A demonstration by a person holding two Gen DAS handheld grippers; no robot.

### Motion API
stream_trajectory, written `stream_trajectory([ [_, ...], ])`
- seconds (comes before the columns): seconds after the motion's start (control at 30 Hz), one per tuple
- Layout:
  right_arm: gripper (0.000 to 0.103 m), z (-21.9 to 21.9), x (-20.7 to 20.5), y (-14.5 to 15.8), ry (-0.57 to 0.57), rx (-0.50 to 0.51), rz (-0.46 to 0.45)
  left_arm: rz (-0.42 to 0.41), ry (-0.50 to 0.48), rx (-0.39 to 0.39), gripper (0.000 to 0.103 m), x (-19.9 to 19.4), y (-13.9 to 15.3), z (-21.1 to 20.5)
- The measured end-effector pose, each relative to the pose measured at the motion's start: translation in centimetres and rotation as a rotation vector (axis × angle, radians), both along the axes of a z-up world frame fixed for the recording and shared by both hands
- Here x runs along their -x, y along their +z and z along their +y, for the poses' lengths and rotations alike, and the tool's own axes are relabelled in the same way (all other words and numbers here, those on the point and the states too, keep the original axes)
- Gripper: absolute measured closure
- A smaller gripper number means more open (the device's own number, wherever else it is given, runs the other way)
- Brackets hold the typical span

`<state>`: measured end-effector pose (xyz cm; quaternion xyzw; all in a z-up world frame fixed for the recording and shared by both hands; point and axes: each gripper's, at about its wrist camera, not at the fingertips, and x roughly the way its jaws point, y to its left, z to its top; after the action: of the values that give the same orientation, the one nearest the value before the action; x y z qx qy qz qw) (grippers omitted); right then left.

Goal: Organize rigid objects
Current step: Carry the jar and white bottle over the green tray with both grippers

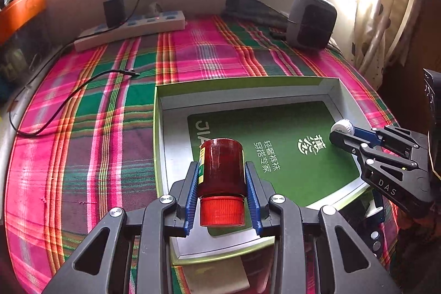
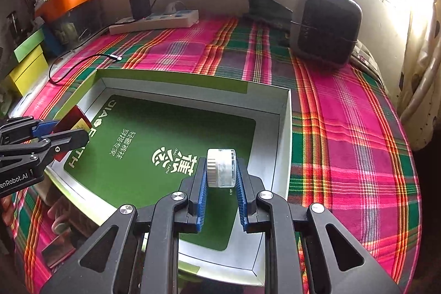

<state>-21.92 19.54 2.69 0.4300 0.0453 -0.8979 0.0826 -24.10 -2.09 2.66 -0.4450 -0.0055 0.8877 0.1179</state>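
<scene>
You have the left gripper (image 1: pixel 222 183) clenched on the red bottle (image 1: pixel 222 168) and the right gripper (image 2: pixel 221 178) clamping the small clear jar (image 2: pixel 221 167), both poised over the open box (image 2: pixel 284 128) for placing inside.

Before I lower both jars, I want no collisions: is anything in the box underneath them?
Nothing visible. The left hand-held gripper holds the red jar, the right hand-held gripper the clear jar, both over the box, whose green floor shows bare.
</scene>
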Motion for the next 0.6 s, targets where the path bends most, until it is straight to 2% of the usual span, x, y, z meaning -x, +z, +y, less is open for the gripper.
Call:
stream_trajectory([
  [0.53, 0.083, -0.16, 0.19, -0.05, -0.006, -0.003, 0.006, -0.002, 0.001, -0.002, 0.072, 0.05, 0.04, 0.16],
  [0.6, 0.079, -0.19, 0.19, -0.02, -0.005, 0.003, 0.009, -0.002, 0.002, -0.004, 0.071, 0.05, 0.06, 0.15],
])
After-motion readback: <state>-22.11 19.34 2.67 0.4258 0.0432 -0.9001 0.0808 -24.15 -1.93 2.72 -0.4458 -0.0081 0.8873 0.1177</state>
